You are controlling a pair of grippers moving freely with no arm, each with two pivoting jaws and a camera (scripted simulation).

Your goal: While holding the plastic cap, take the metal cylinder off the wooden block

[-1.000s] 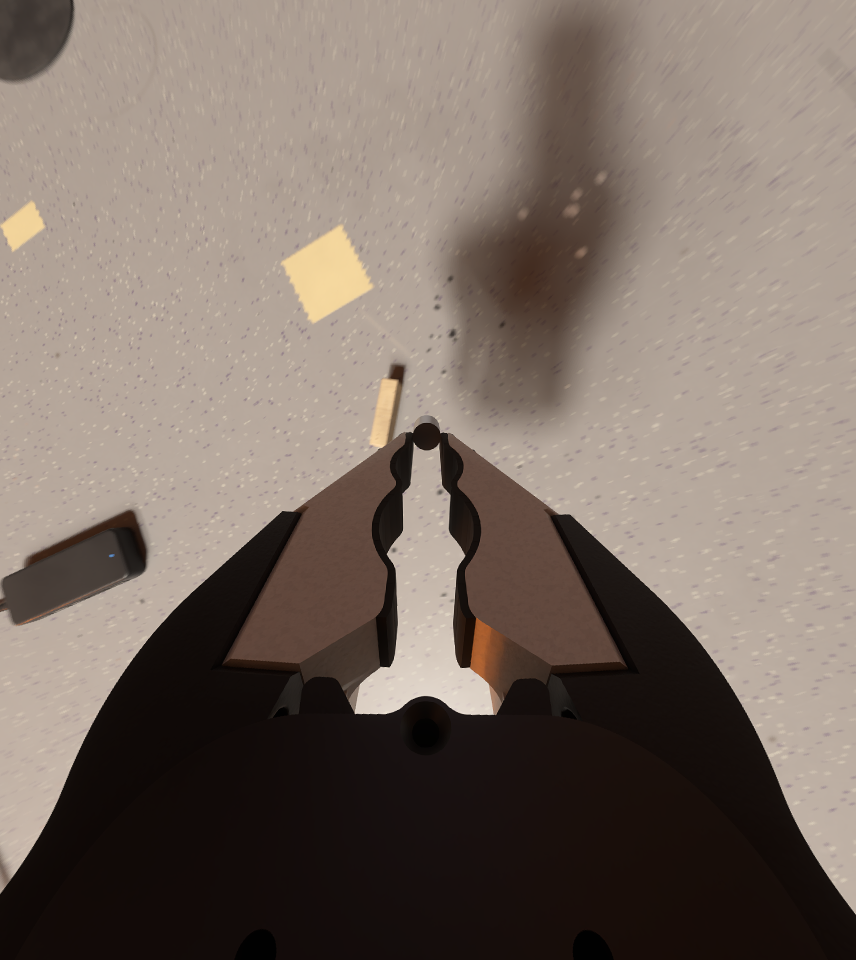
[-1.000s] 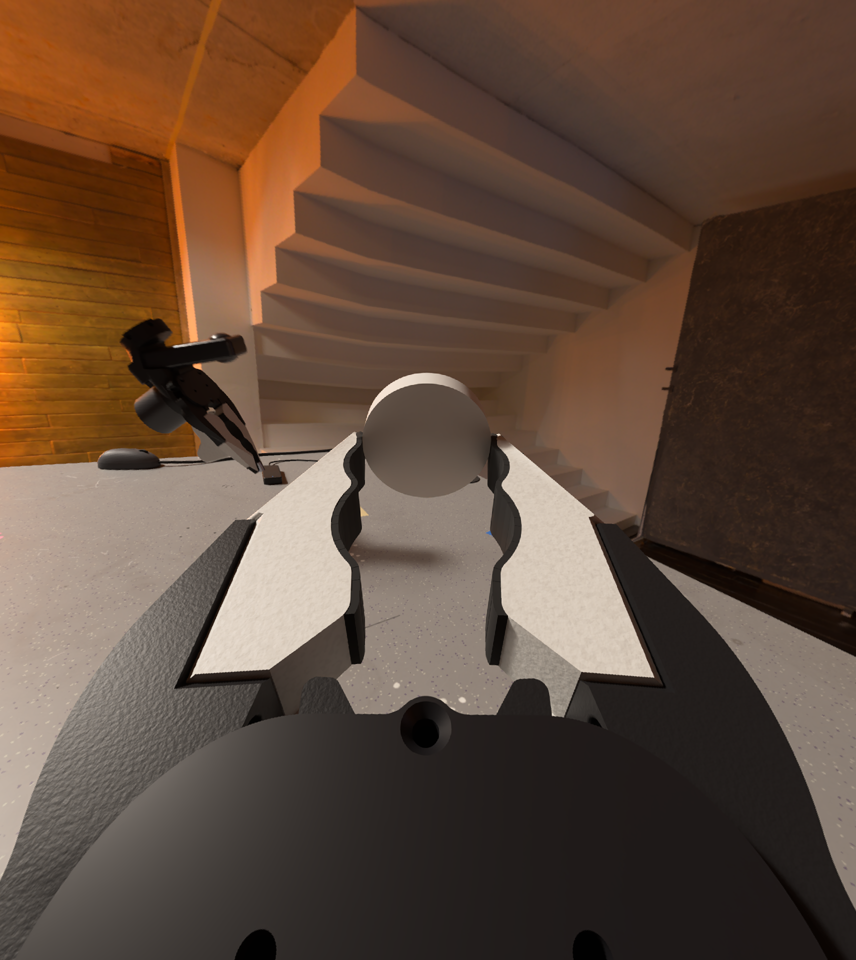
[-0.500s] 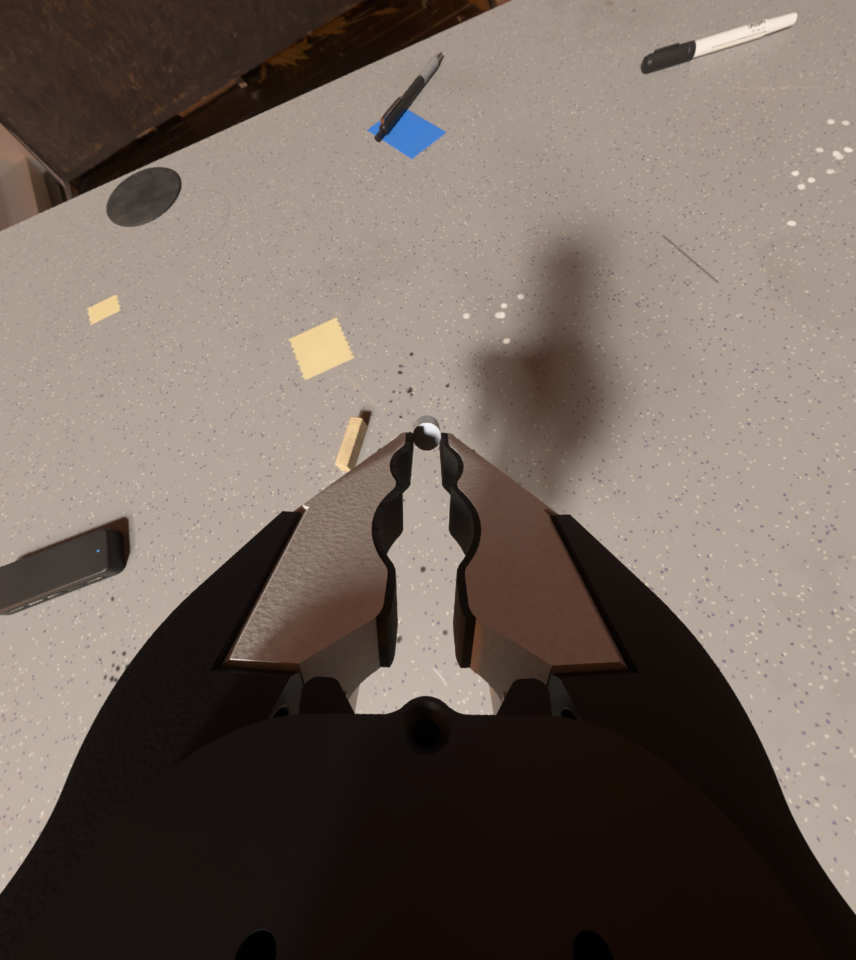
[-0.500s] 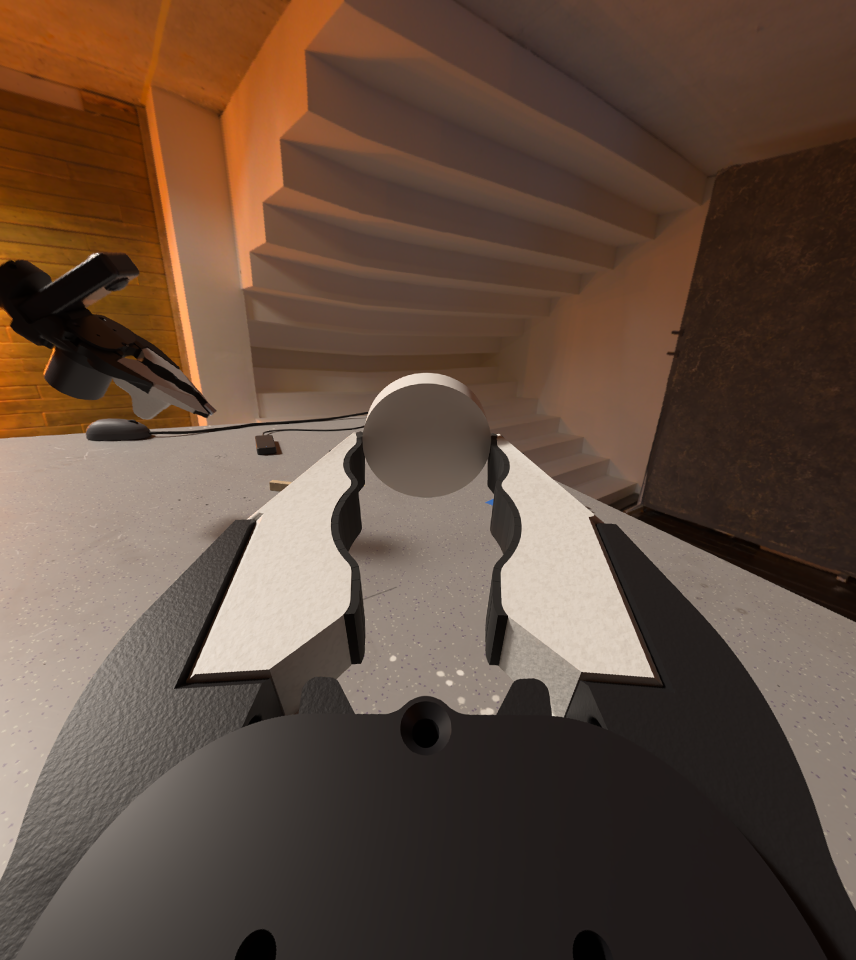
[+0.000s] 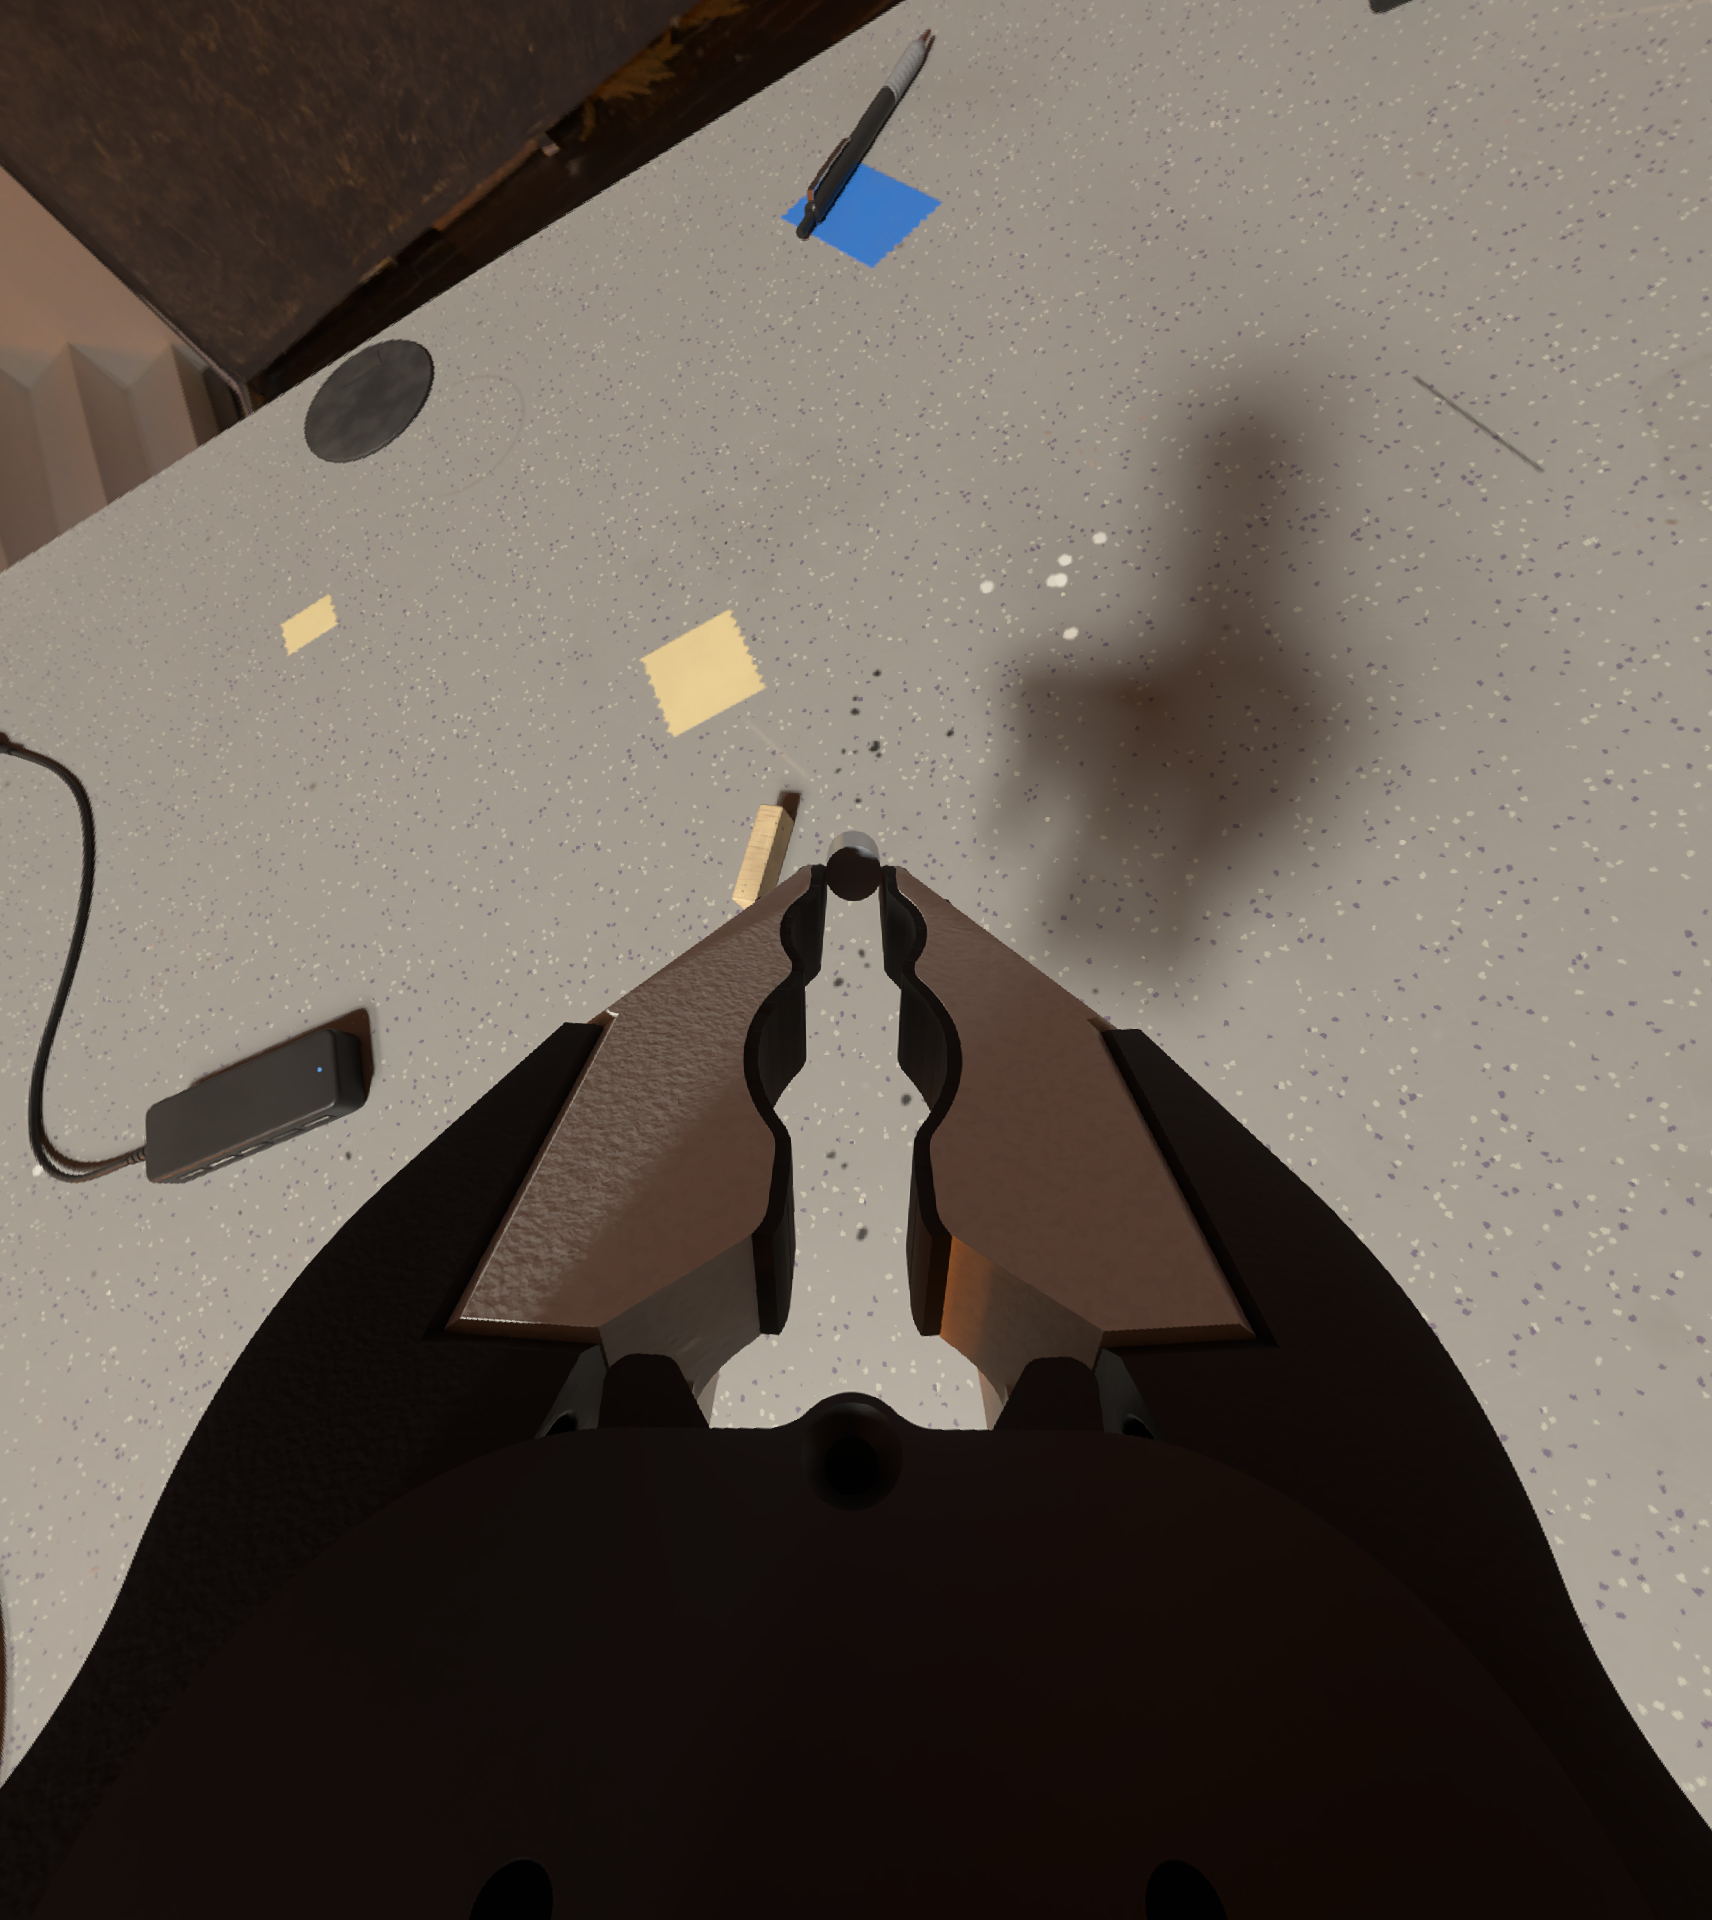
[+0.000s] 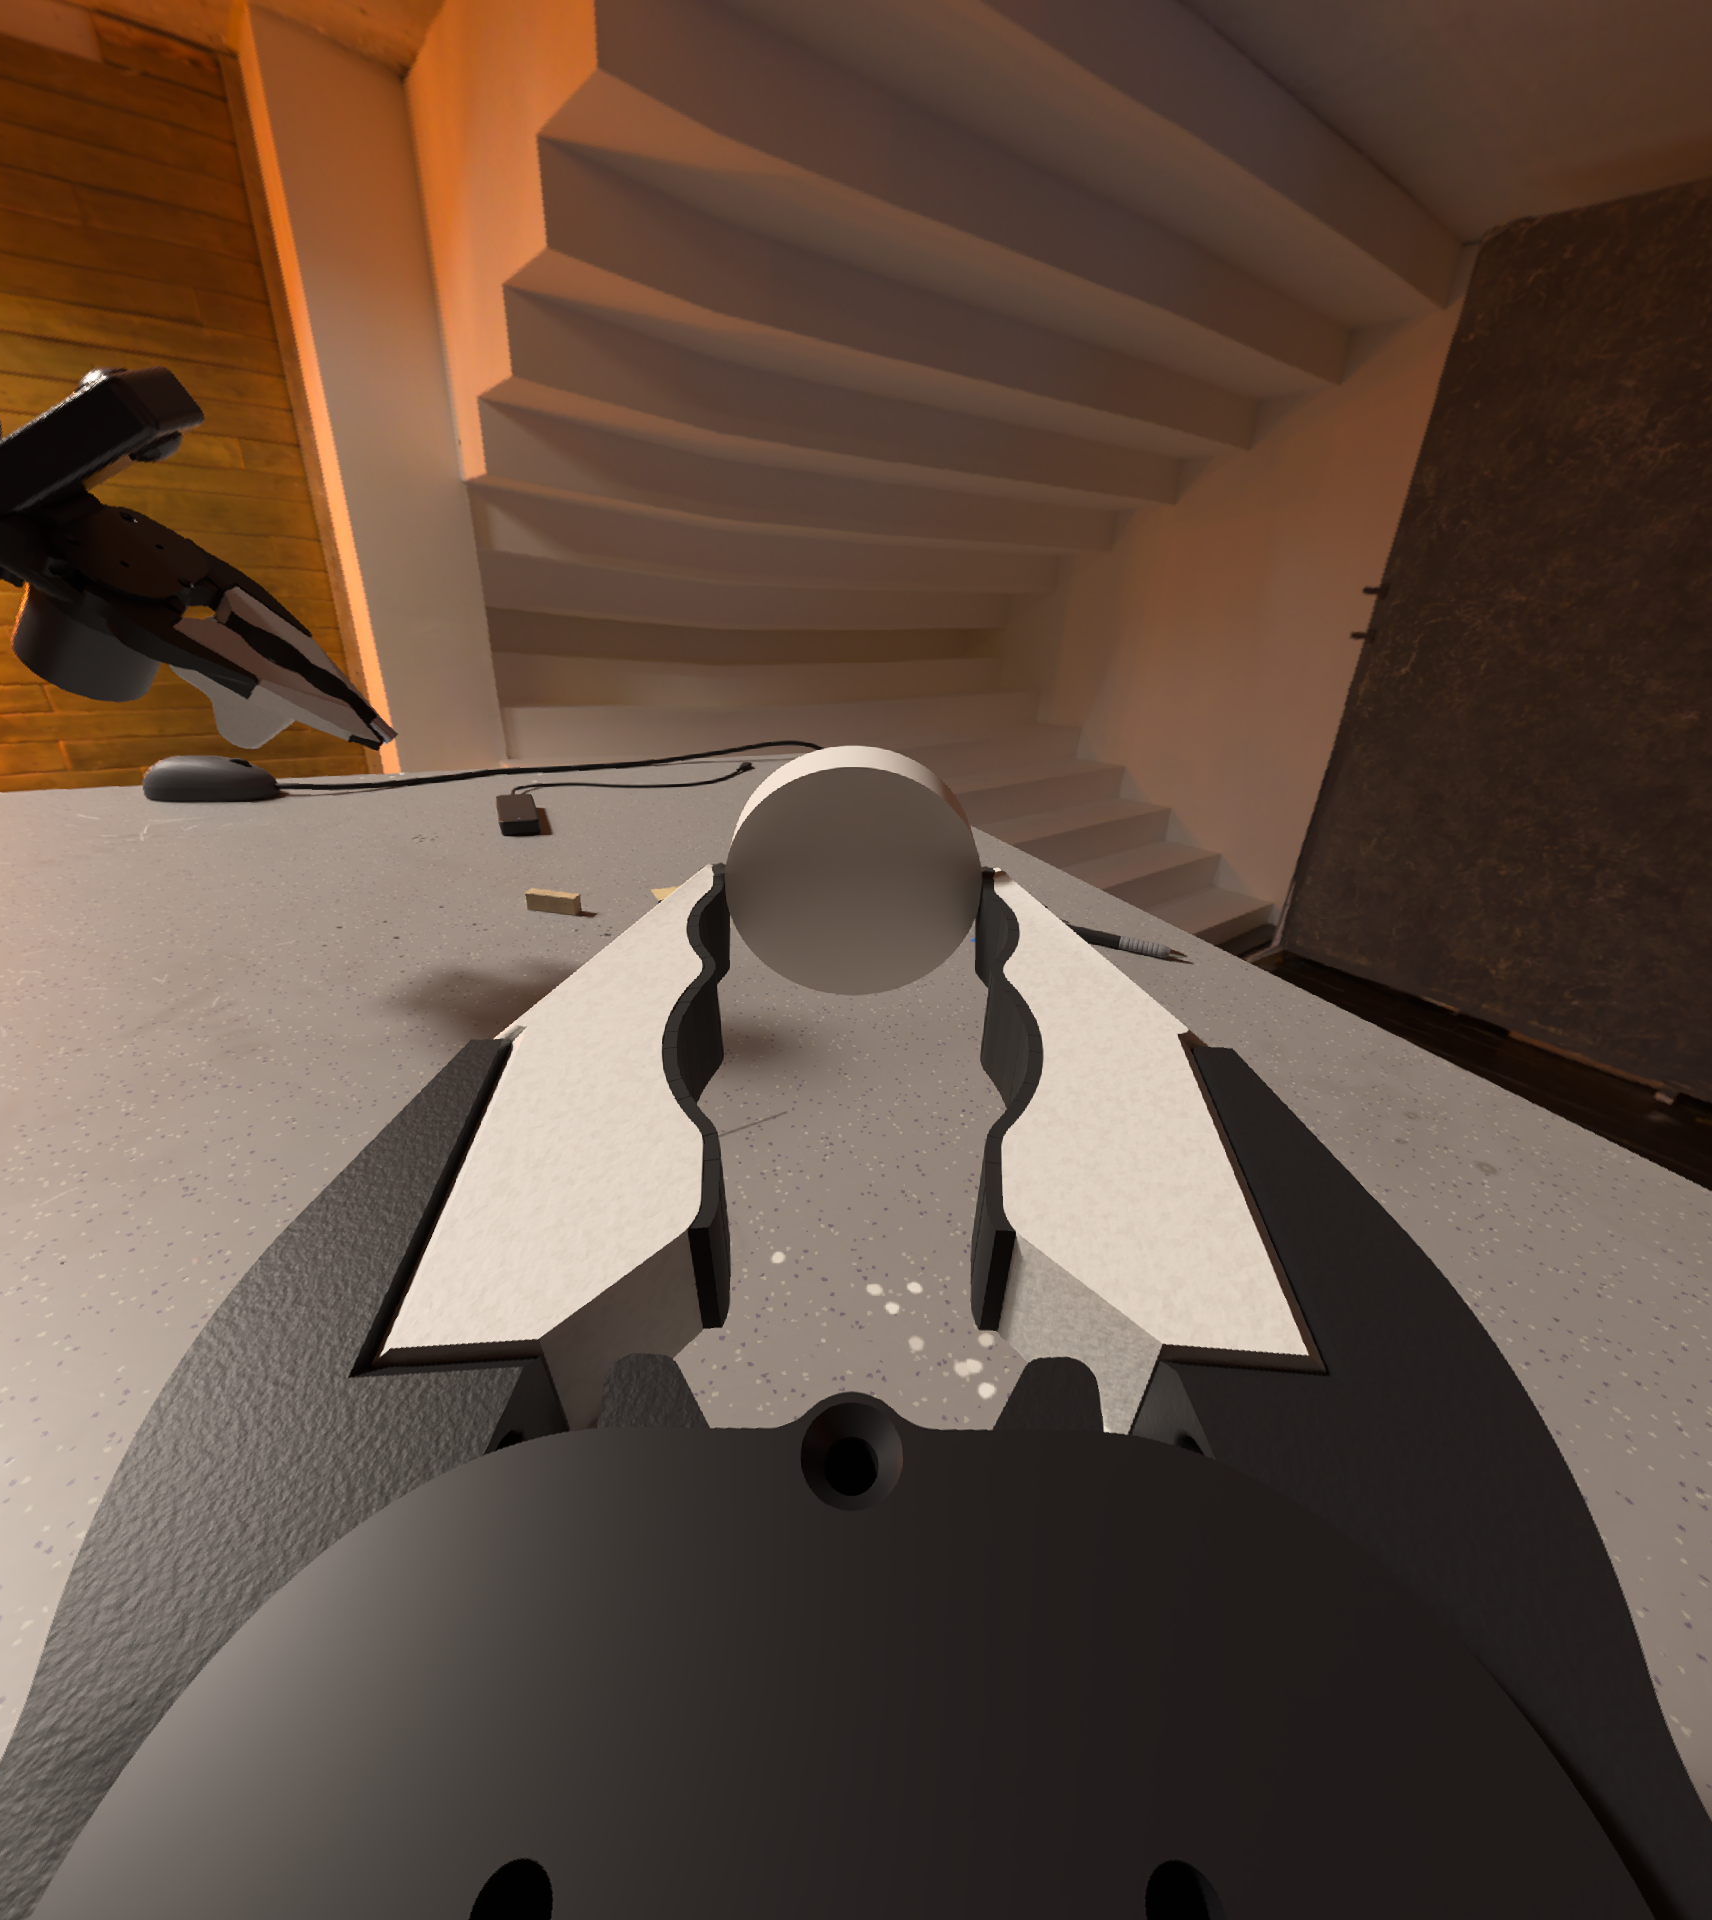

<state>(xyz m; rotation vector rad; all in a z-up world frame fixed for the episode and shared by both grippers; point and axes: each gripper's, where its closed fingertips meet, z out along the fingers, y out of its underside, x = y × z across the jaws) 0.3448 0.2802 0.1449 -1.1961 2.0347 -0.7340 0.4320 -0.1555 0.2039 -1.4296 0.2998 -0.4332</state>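
Metal, small and dark-ended, sits pinched at the very tips of the left claw (image 5: 853,881): the metal cylinder (image 5: 853,871) is held there with the jaws drawn almost together around it, high above the speckled grey surface (image 5: 1351,1039). The wooden block (image 5: 764,856) lies bare on that surface below and just to the left of the tips, clearly apart from the cylinder. Over the last second the left wrist view has widened from a close, blurred look at the block to one that takes in the surface's far edge, a blue square (image 5: 867,216) with a pen (image 5: 862,130) across it, a dark round disc (image 5: 369,400) and a black hub (image 5: 254,1107) with its cable, so the left claw has risen and pulled back with its load. In the right wrist view the left claw (image 6: 376,734) has likewise climbed and drawn nearer, well above the wooden block (image 6: 553,901). The right claw (image 6: 852,894) is clamped at a moderate width on the pale plastic cap (image 6: 850,873), whose round face looks back at the camera, unchanged across the three moments. Judging from this, the lift-off is essentially done with the cap held throughout; what remains, if anything, is a steady hold or a safe set-down clear of the block.
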